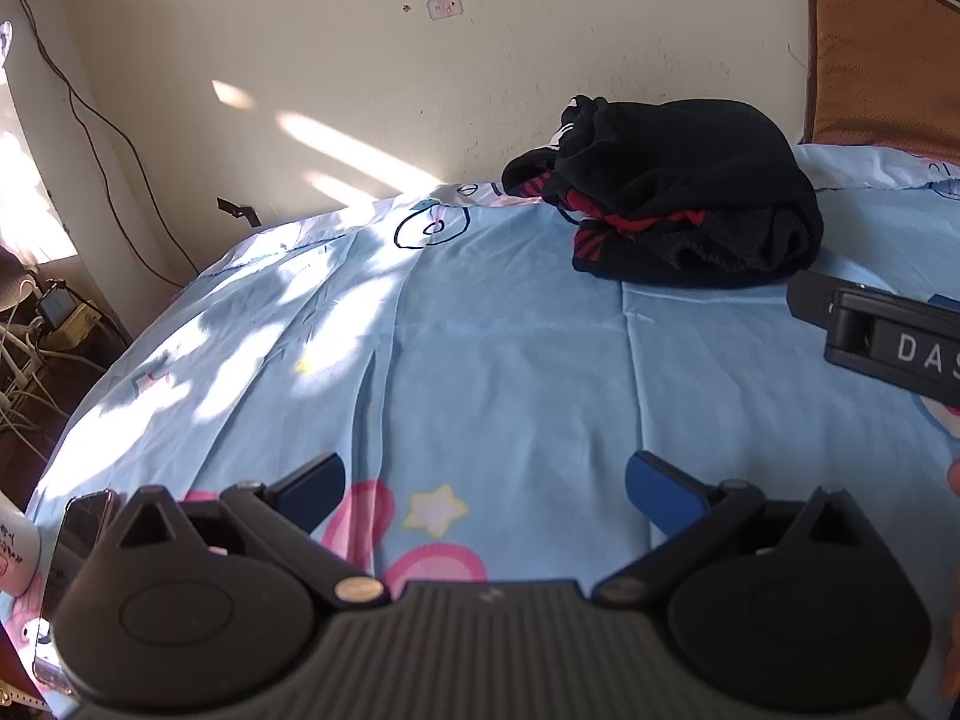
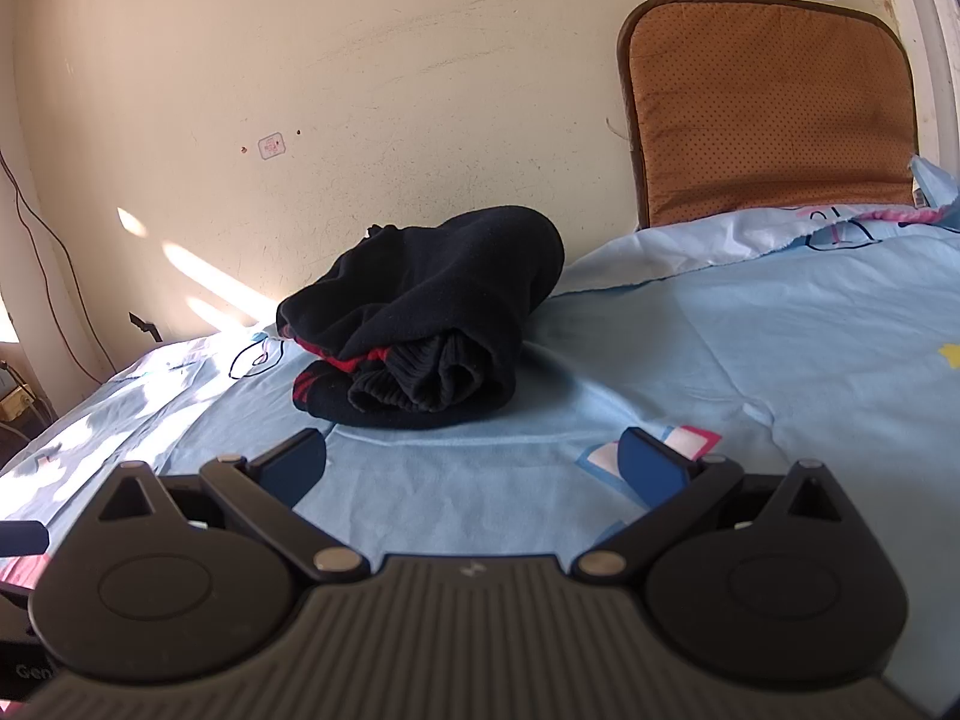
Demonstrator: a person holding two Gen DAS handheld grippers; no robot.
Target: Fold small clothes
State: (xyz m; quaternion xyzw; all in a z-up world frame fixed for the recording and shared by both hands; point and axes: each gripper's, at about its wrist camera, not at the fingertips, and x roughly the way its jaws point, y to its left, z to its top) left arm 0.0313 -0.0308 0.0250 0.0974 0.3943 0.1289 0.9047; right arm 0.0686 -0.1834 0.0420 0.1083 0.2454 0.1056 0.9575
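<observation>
A black garment with red trim [image 1: 678, 192] lies bunched in a heap on the light blue bed sheet [image 1: 510, 360], near the wall; it also shows in the right wrist view [image 2: 432, 312]. My left gripper [image 1: 485, 492] is open and empty, low over the sheet, well short of the heap. My right gripper [image 2: 473, 468] is open and empty, a short way in front of the heap. The right gripper's body shows at the right edge of the left wrist view [image 1: 888, 342].
An orange-brown cushion [image 2: 768, 114] leans against the wall at the bed's head. A phone [image 1: 84, 528] and a white mug [image 1: 15, 552] lie at the bed's left edge. Cables and a power strip [image 1: 54, 312] sit on the floor at left.
</observation>
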